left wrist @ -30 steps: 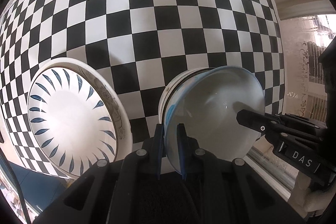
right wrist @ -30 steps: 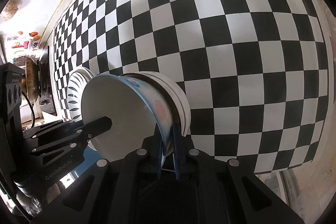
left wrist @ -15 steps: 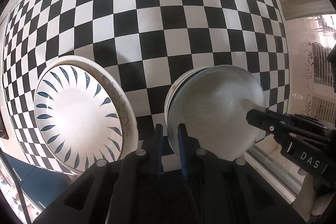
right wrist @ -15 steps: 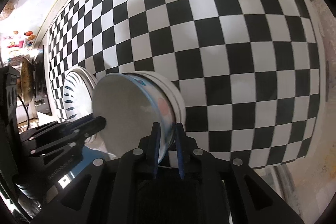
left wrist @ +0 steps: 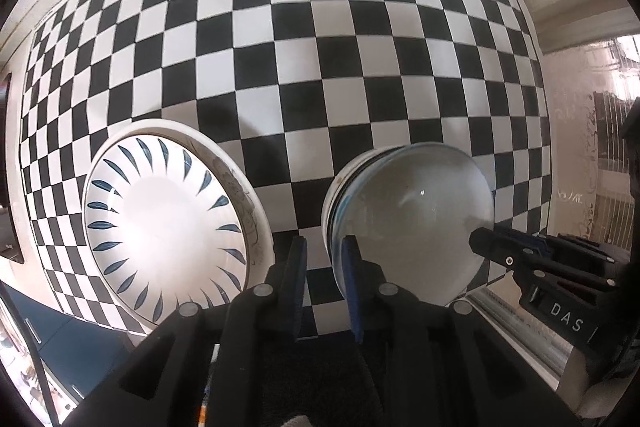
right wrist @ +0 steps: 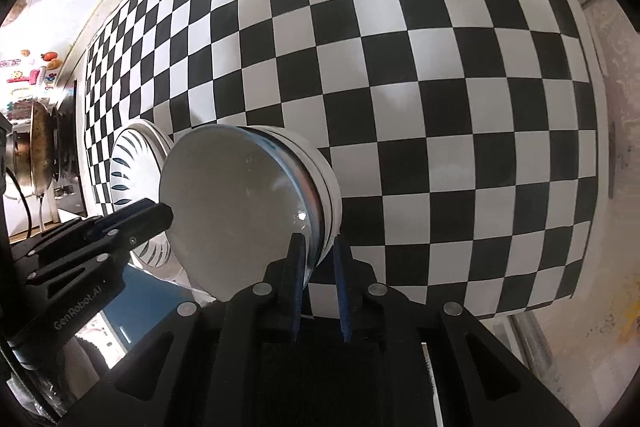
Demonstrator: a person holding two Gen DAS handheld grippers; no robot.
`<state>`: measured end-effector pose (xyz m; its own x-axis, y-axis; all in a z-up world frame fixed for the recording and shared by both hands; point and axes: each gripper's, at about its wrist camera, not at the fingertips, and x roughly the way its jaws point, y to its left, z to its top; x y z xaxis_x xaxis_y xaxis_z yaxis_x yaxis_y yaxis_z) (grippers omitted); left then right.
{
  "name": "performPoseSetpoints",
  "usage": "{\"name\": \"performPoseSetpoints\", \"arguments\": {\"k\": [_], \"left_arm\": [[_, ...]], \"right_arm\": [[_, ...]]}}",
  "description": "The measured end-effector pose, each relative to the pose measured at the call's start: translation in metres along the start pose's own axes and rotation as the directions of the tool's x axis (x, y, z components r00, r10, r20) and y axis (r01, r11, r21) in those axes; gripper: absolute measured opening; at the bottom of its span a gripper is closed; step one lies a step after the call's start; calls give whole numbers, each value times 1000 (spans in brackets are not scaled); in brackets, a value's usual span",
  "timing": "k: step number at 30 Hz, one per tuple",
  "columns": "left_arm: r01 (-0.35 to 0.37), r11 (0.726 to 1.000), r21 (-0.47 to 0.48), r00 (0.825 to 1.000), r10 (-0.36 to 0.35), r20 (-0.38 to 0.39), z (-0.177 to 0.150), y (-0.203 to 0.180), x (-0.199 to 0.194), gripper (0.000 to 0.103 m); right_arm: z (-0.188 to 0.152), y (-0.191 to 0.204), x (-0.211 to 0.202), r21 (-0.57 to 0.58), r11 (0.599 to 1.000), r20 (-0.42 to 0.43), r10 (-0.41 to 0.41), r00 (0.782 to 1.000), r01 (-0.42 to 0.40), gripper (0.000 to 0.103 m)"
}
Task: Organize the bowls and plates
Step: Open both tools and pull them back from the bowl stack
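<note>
bowl: glossy glazed ceramic | plate: glossy ceramic | desk: smooth checkered cover | tools: matt black plastic

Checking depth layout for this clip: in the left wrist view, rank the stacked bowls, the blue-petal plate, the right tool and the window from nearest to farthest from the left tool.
1. Stacked bowls: just right of the left tool, rim beside its right finger.
2. Blue-petal plate: to the left, on the checkered cloth.
3. Right tool: across the bowls, at their right rim.
4. Window: far right, beyond the table.
</note>
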<state>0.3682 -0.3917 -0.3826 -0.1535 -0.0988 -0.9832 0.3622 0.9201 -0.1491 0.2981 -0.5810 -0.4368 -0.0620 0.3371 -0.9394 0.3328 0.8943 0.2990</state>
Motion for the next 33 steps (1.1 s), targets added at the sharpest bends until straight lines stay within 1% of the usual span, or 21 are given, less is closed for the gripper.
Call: {"name": "performPoseSetpoints", "arguments": {"k": [4,5,7,8,9,10,11,13,14,15,16,18,20,24,27,28,30,32,33], "left_arm": [[-14,1000,7,999,14,31,-3,-2,-9,17],[-17,1000,8,999,17,37,-3,-3,-12,17],[-15,1000,5,999,15,50,-6,-3,-17,18],[-17,1000,5,998,16,53,-7,-4,-19,18],[-16,1000,8,998,15,59,-9,-5,-22,19],[-13,1000,10,998,13,66,-10,-5,-25,22],[-12,1000,11,997,11,80,-12,-5,-30,25],[-16,1000,9,994,15,110,-15,-5,-38,52],[-16,1000,4,992,15,127,-16,-5,-44,61],[-16,1000,1,990,15,139,-17,-5,-47,79],[-24,1000,1,987,23,160,-19,-6,-53,87],[-43,999,-1,980,42,197,-23,-7,-65,87],[-53,999,3,972,51,228,-29,-10,-79,87],[-30,1000,0,964,29,264,-41,-15,-107,87],[-20,999,-25,949,27,314,-55,-16,-134,87],[-28,999,-34,943,38,330,-58,-17,-142,87],[-43,998,-55,932,60,357,-65,-17,-156,87],[-55,995,-87,918,84,388,-73,-16,-170,87],[-66,993,-97,913,99,396,-76,-16,-174,87]], "right_arm": [[-2,2,-10,-18,999,29,-37,999,38,20],[-3,3,-13,-22,999,41,-46,998,47,23],[-4,3,-19,-24,999,55,-45,997,47,41],[-5,3,-23,-20,999,63,-35,997,36,65],[-6,2,-27,-19,999,68,-26,997,28,85],[-7,2,-32,-20,1000,79,-17,997,18,88],[-9,3,-38,-24,999,96,-19,995,22,89],[-14,5,-49,-37,998,128,-53,990,58,89],[-17,6,-57,-42,996,151,-75,986,82,89],[-19,6,-63,-40,995,167,-84,982,92,89],[-20,7,-69,-38,994,180,-91,979,99,89],[-27,10,-85,-38,991,222,-115,968,127,91],[-37,15,-106,-41,986,276,-147,950,164,94],[-58,27,-145,-46,981,355,-161,921,189,94],[-76,37,-177,-51,975,420,-177,890,218,95],[-80,41,-183,-52,972,434,-184,882,229,95],[-90,49,-201,-59,965,470,-199,860,256,95],[-100,55,-217,-63,956,506,-217,835,287,95],[-103,57,-221,-63,952,517,-225,826,299,95]]}}
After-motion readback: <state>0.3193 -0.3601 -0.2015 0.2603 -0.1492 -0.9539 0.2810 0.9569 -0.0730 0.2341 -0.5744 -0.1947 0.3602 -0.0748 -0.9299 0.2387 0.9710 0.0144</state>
